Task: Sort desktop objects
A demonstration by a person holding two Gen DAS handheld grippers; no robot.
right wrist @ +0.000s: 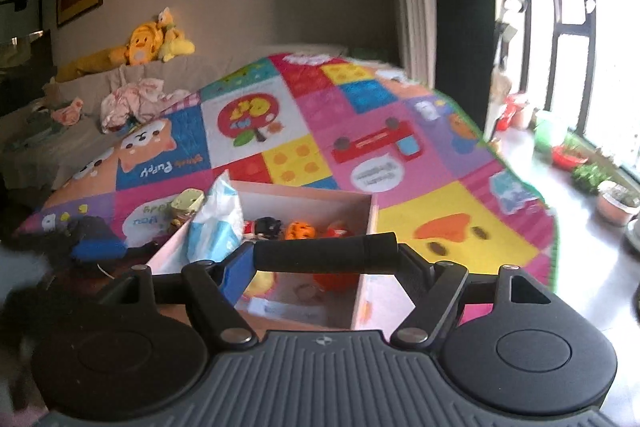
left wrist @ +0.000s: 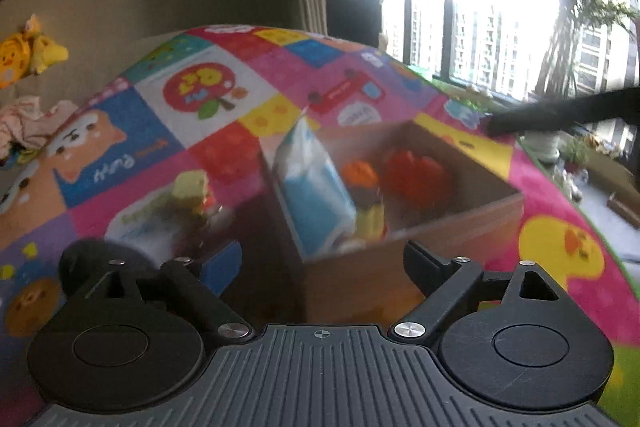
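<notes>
Black and cylindrical, a rod-like object (right wrist: 326, 253) lies crosswise in the right tool (right wrist: 324, 267), clamped between its fingers above the open cardboard box (right wrist: 366, 223). Inside the box lean a blue-and-white tissue pack (right wrist: 216, 227) and small orange toys (right wrist: 298, 230). The left tool (left wrist: 320, 263) stands wide apart with nothing between its fingers, over the box's near wall on the patchwork play mat (left wrist: 208, 147).
</notes>
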